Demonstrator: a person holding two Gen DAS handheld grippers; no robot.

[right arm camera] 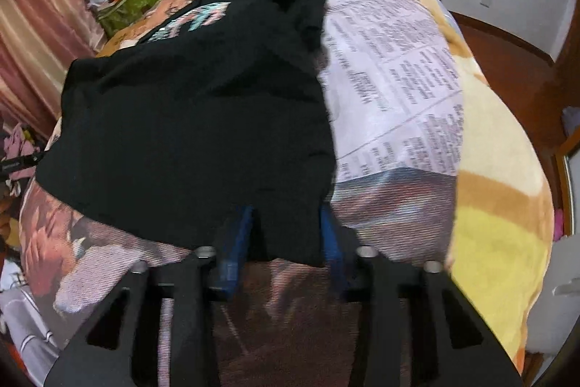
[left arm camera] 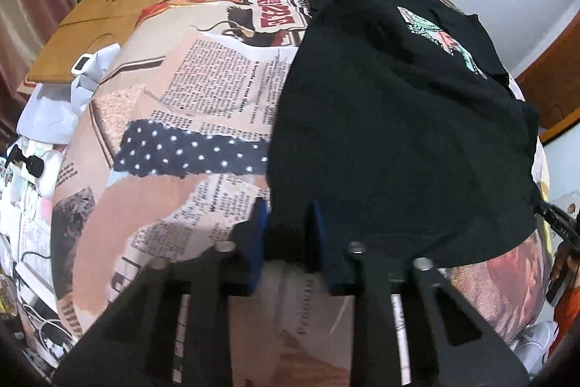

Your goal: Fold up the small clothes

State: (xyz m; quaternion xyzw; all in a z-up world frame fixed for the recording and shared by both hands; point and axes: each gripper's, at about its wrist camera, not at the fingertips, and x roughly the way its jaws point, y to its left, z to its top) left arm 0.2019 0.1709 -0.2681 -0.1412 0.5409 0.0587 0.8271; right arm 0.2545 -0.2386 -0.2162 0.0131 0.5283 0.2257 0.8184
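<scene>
Black shirt (left arm camera: 398,133) lay on bed (left arm camera: 203,86), left hand-held gripper (left arm camera: 288,216) and right hand-held gripper (right arm camera: 286,223) each pinched its near hem.

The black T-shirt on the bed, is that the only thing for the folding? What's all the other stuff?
For the folding:
black T-shirt
left gripper, at its near hem
right gripper, at its near hem

Just lying about:
wooden lap desk
white garment
green bag
newspaper-print bedspread, only the surface underneath
</scene>
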